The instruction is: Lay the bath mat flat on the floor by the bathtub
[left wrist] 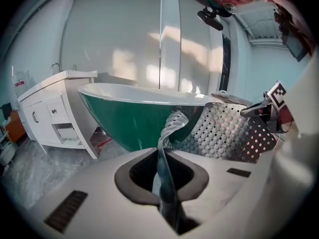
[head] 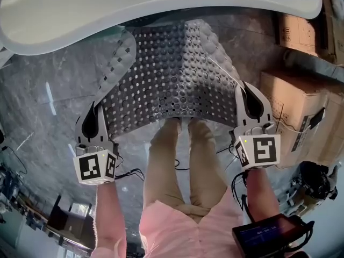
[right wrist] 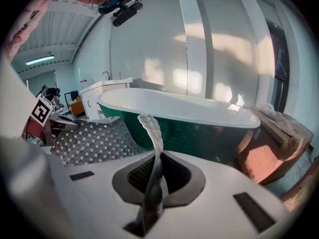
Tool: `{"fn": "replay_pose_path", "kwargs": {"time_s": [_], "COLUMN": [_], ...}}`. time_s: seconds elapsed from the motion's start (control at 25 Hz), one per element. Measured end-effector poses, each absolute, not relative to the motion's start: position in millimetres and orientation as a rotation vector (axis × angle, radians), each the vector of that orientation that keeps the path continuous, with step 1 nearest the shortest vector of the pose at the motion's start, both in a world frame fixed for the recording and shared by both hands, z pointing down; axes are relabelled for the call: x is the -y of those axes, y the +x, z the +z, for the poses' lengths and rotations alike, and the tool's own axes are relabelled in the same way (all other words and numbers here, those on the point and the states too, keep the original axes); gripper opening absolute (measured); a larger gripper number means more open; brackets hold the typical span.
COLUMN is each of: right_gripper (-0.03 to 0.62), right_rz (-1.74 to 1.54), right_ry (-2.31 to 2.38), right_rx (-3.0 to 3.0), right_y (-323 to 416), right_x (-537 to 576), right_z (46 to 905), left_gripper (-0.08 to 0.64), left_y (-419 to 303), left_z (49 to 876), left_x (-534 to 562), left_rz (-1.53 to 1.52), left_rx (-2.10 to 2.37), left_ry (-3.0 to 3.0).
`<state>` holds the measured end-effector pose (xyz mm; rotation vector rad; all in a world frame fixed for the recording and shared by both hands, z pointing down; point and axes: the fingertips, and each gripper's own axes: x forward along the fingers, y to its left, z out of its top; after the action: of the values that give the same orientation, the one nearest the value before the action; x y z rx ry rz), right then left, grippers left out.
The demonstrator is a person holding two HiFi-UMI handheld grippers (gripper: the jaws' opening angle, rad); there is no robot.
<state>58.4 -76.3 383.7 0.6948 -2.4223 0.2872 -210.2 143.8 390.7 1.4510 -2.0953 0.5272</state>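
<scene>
Grey perforated rubber fills the middle of the head view – the bath mat (head: 172, 79) is stretched between the two grippers in front of the person's legs (head: 183, 165), with its far edge reaching toward the white rim of the bathtub (head: 107, 9). It isn't flat: the middle bows upward, the near edge sags between the grippers, and the left side curls over to show a paler underside. Whether the far end touches the marbled grey floor (head: 43, 90) can't be made out.

The left gripper (head: 92, 123) has its jaws closed on the mat's near left corner; in the left gripper view a thin edge of mat (left wrist: 169, 133) stands pinched between the jaws and twists upward in front of the green side of the tub (left wrist: 134, 118). The right gripper (head: 252, 105) is likewise clamped on the near right corner – its own view shows a narrow strip of mat (right wrist: 152, 148) caught between the closed jaws. Cardboard boxes (head: 293, 106) stand to the right, beside the tub, and a white cabinet (left wrist: 55, 113) stands to its left
</scene>
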Motion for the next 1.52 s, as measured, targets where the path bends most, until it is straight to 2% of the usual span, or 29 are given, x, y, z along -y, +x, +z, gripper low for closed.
{"fn": "replay_pose_path", "kwargs": {"time_s": [1.52], "right_gripper": [0.027], "right_rz": [0.285], "right_ry": [0.626], "right_rx": [2.408], "right_y": [43.8], "right_x": [76.1], "right_z": [503.1], "left_gripper": [0.037], "left_y": [-229.4], "left_z": [513.0], "left_x": [-165.5], "left_rz": [0.558], "left_rx": [2.128], "left_ry": [1.344]}}
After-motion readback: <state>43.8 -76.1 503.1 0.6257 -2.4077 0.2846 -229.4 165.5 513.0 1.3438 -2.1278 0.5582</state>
